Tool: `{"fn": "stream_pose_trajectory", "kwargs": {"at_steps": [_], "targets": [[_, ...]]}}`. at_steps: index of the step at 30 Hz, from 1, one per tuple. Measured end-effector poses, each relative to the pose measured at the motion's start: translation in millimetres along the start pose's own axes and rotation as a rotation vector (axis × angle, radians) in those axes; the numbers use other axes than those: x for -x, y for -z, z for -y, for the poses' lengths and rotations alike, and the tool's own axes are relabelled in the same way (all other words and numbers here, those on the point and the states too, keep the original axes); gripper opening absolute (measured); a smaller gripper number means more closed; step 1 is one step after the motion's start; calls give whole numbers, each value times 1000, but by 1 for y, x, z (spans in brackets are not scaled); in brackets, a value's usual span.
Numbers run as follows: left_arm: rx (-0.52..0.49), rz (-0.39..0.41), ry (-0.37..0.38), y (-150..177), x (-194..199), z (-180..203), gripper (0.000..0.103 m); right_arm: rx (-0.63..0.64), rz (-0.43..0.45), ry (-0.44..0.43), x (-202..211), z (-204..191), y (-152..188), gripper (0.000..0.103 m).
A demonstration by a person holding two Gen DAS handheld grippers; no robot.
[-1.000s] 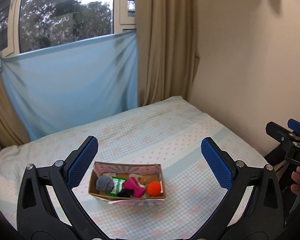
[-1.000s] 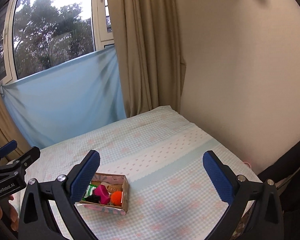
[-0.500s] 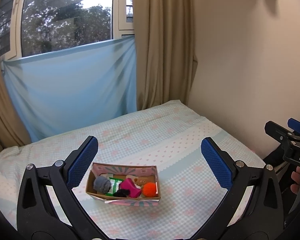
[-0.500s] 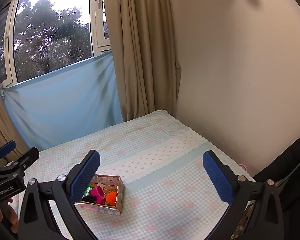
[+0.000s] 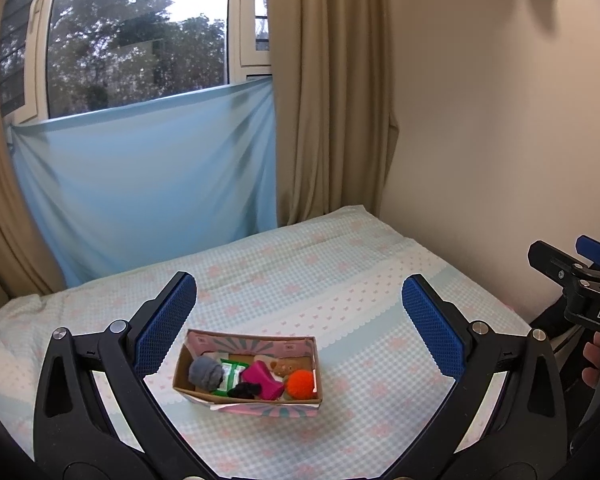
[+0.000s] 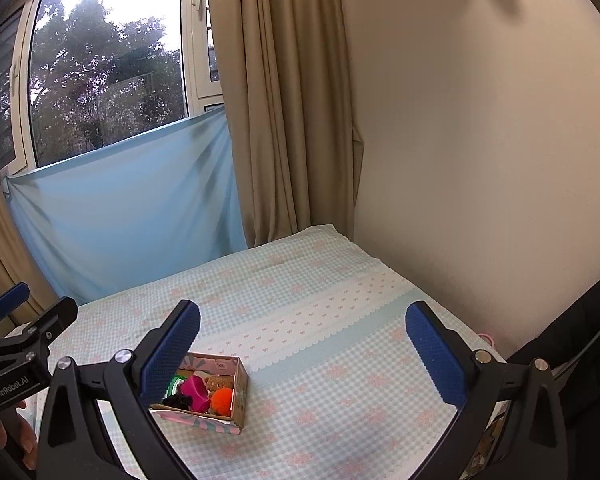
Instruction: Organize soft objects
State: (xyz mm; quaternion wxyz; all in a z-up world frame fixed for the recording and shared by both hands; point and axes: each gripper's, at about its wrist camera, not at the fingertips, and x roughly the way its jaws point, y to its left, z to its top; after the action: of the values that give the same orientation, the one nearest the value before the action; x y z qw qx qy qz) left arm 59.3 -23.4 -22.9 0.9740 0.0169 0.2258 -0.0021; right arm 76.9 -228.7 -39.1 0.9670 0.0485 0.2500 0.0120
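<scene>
Item: cardboard box (image 5: 247, 376), open-topped, pink-patterned walls, sitting on the bed (image 5: 340, 280) toward its near edge, well apart from the wall.

Contents, all lying inside the box:
- grey soft ball (image 5: 206, 373), at the left end;
- green-and-white packet (image 5: 232, 374), lying partly under the grey ball;
- magenta soft piece (image 5: 263, 378), in the middle;
- small black item (image 5: 244, 390), touching the magenta piece at the near wall;
- brown plush toy (image 5: 285, 366), toward the far wall;
- orange pompom (image 5: 300, 386), at the right end.

Handling, as judged: every piece is looking light and squashy, likely yielding under a pinch and unlikely to break; the pompom and grey ball are offering the roundest, most exposed tops for taking hold from above. The box walls are looking thin and likely to slide or tip if nudged.

Tools: left gripper (image 5: 299, 320) is hanging above the box with fingers spread wide, holding nothing; right gripper (image 6: 303, 344) is likewise spread wide and empty, the box sitting low beside its left finger.

Hard to make out: the black item's nature; the plush toy's lower half, covered by neighbours; in the right wrist view the finger is hiding the grey ball.
</scene>
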Motion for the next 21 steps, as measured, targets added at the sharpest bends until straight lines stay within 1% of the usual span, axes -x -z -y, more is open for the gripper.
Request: {"fn": "stream_pose_trajectory", "kwargs": {"at_steps": [21], "targets": [[-14,11,12,-4,-5,6,103,-12,0,6,-5,6,-6,102]]}}
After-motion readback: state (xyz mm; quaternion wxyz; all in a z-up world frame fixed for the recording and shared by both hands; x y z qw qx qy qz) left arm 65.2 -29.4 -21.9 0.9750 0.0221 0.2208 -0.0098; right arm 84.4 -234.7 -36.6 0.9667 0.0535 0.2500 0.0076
